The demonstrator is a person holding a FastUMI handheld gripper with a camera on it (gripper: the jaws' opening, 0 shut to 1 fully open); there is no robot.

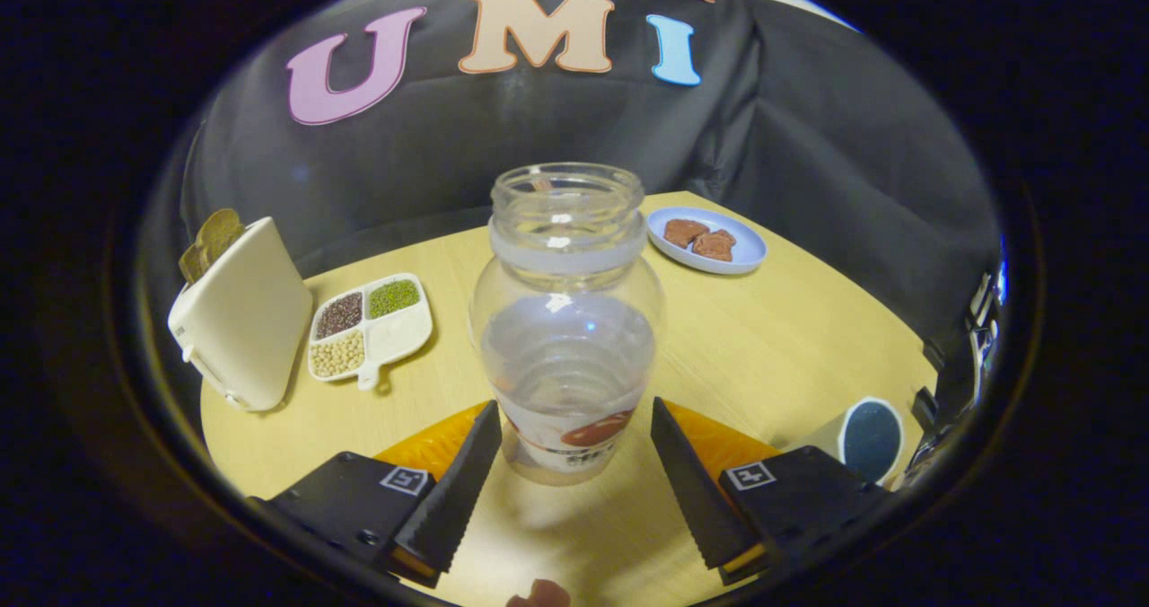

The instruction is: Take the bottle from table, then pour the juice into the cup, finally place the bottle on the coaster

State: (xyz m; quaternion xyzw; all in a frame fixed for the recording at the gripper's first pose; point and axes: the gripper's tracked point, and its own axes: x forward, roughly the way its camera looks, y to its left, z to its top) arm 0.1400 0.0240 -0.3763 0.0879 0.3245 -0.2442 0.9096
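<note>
Gripper [574, 463] fingers spread either side of the bottle [565, 320], not clamping, bottle upright and lidless, apparently on the orange coaster [709, 441]; cup [866, 436] just right of bottle for pouring reach.

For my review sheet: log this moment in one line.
claw: open, astride bottle | bottle: upright, uncapped | cup: right

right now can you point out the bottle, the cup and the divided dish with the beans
bottle [565, 338]: gripper view, on its clear belly, between the open fingers
cup [869, 439]: gripper view, on its dark mouth, beyond the right finger
divided dish [401, 330]: gripper view, on its bare white compartment
</note>
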